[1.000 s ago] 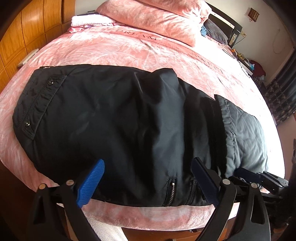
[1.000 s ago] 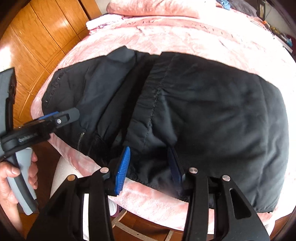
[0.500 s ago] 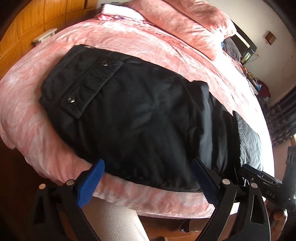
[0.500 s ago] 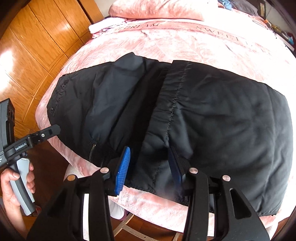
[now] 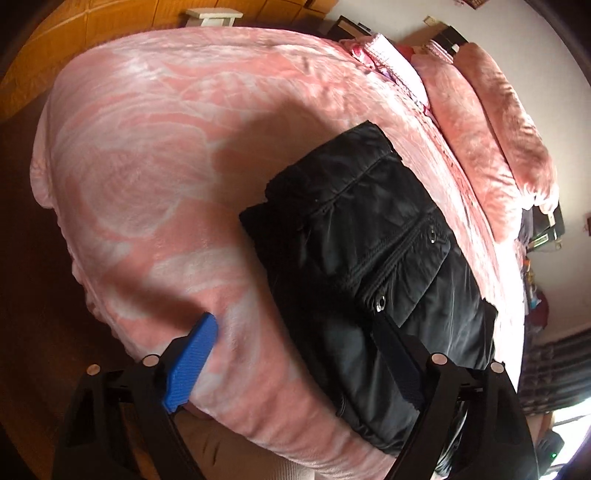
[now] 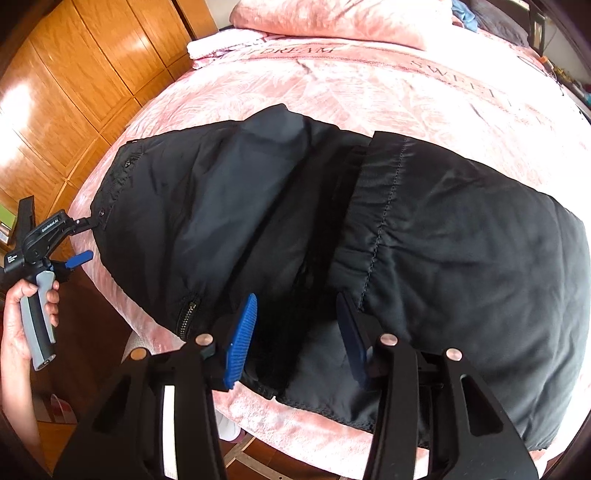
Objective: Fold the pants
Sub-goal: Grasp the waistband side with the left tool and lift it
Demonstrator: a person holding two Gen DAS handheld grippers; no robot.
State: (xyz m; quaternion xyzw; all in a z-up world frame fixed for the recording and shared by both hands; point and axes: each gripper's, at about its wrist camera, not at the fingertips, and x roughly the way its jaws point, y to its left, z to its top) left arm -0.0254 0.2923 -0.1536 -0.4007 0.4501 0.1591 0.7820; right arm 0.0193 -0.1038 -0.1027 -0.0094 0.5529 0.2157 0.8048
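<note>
Black pants (image 6: pixel 369 251) lie folded on a pink bed, one layer lapped over the other along a stitched hem. The snap-buttoned pocket flap (image 5: pixel 402 266) shows in the left wrist view. My left gripper (image 5: pixel 295 365) is open at the pants' left end, its right finger over the fabric and its left finger over the blanket. In the right wrist view it (image 6: pixel 79 240) shows at the flap corner. My right gripper (image 6: pixel 295 339) is open, its fingers straddling the dark fold at the near edge.
The pink blanket (image 5: pixel 147 184) covers the bed, with pink pillows (image 6: pixel 332 18) and a folded white towel (image 6: pixel 210 46) at the head. Wooden wardrobe doors (image 6: pixel 74 85) stand to the left. Brown floor lies beyond the near bed edge.
My left gripper has swung left from the near edge to the pants' left end, by the pocket flap. My right gripper has stayed at the fold, open as before.
</note>
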